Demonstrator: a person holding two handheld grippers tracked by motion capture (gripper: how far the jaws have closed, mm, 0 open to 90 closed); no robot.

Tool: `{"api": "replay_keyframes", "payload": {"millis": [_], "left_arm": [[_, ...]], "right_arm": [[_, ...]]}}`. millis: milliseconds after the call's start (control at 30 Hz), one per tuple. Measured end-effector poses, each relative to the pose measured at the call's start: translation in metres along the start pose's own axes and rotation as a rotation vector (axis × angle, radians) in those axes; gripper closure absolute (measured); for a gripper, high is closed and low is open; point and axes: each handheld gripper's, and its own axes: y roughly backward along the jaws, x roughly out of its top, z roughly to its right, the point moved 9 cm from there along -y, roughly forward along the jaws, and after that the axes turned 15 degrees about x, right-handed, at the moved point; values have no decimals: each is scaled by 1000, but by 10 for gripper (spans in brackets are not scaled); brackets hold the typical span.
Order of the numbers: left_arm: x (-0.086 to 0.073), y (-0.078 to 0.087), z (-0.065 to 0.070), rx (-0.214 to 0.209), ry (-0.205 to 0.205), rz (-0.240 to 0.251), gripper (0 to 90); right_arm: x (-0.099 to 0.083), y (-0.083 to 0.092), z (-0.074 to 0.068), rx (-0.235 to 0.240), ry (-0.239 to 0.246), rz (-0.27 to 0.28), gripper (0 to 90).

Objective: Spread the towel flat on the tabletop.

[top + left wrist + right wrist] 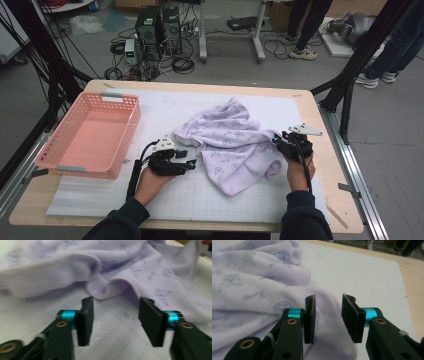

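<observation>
From the high view, a crumpled lilac cloth (231, 145) with a faint blue print lies mid-bench on a white mat (165, 195). A pink basket (89, 134) sits well left of the cloth. The left tongs (191, 158) point at the cloth's left edge; the right tongs (275, 141) meet its right edge, their tips hard to make out.

In the left gripper view, blurred, the left tongs (115, 321) stand open just short of the cloth's (117, 267) folded hem, with bare mat between them.

In the right gripper view, the right tongs (328, 318) stand apart over the cloth's (254, 290) edge, gripping nothing; cloth shows in the gap.
</observation>
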Motion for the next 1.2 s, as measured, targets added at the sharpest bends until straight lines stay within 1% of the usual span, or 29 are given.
{"api": "replay_keyframes", "payload": {"millis": [33, 67, 133, 167, 200, 233, 267, 300, 333, 367, 400, 467, 533, 633, 700, 733, 767, 800, 833, 900, 933, 967, 1000, 1033, 1067, 1100, 1133, 1167, 1200], "left_arm": [[0, 0, 0, 0, 0, 0, 571], [-1, -1, 6, -20, -28, -7, 621], [-3, -6, 17, -42, -63, -28, 623], [-5, -12, 27, -57, -84, -45, 615], [-5, -12, 27, -57, -84, -45, 606], [-6, -15, 31, -53, -104, -61, 606], [-8, -23, 40, -43, -144, -90, 579], [-8, -23, 40, -43, -144, -90, 578], [-6, -25, 43, -30, -163, -84, 578], [-4, -28, 47, -38, -169, -84, 587], [-2, -32, 51, -37, -178, -90, 587], [1, -39, 57, -8, -230, -89, 589], [4, -45, 65, 2, -253, -95, 563], [7, -51, 79, -10, -273, -84, 571], [7, -52, 88, -47, -286, -72, 774], [6, -50, 92, -62, -322, -70, 848], [6, -50, 92, -62, -322, -70, 858], [6, -50, 90, -64, -307, -74, 864], [7, -48, 86, -59, -288, -78, 866], [9, -42, 71, -45, -238, -72, 868], [13, -31, 51, -36, -155, -51, 867], [13, -31, 51, -36, -155, -51, 867], [15, -25, 39, -26, -119, -37, 867], [17, -17, 26, -12, -86, -24, 867], [18, -10, 14, -4, -42, -9, 867], [19, 6, -10, 17, 13, 26, 868], [19, 6, -10, 17, 13, 26, 900], [18, 14, -21, 38, 32, 43, 897], [18, 22, -32, 51, 61, 55, 897]], "right_arm": [[-2, 5, -3, 13, 10, 4, 635], [-4, 9, -5, 25, 21, 5, 633], [-10, 14, -9, 39, 23, 8, 631], [-12, 16, -11, 45, 26, 10, 630], [-12, 16, -11, 45, 26, 10, 630], [-15, 17, -12, 47, 29, 7, 630], [-17, 18, -14, 53, 29, 5, 629], [-16, 18, -14, 58, 28, 11, 627], [-16, 18, -14, 58, 28, 11, 627], [-16, 18, -14, 53, 35, 14, 624], [-16, 18, -14, 53, 35, 14, 624], [-16, 18, -16, 62, 28, 16, 622], [-17, 17, -17, 72, 32, 10, 621], [-17, 17, -17, 74, 35, 10, 622], [-18, 17, -16, 77, 30, 9, 622], [-18, 17, -16, 76, 32, 7, 621], [-18, 17, -16, 77, 32, 7, 622], [-19, 17, -16, 78, 29, 8, 622], [-19, 18, -15, 77, 30, 9, 621], [-19, 19, -15, 78, 26, 9, 621], [-20, 18, -15, 78, 26, 8, 622], [-21, 18, -15, 81, 22, 4, 622], [-21, 17, -16, 82, 23, -3, 622], [-21, 17, -16, 82, 23, -3, 622], [-24, 14, -18, 95, 23, -22, 622], [-25, 11, -21, 112, 24, -32, 621], [-26, 8, -25, 139, 29, -46, 616], [-28, 4, -30, 164, 41, -63, 605], [-28, 4, -30, 164, 41, -63, 605]]}}
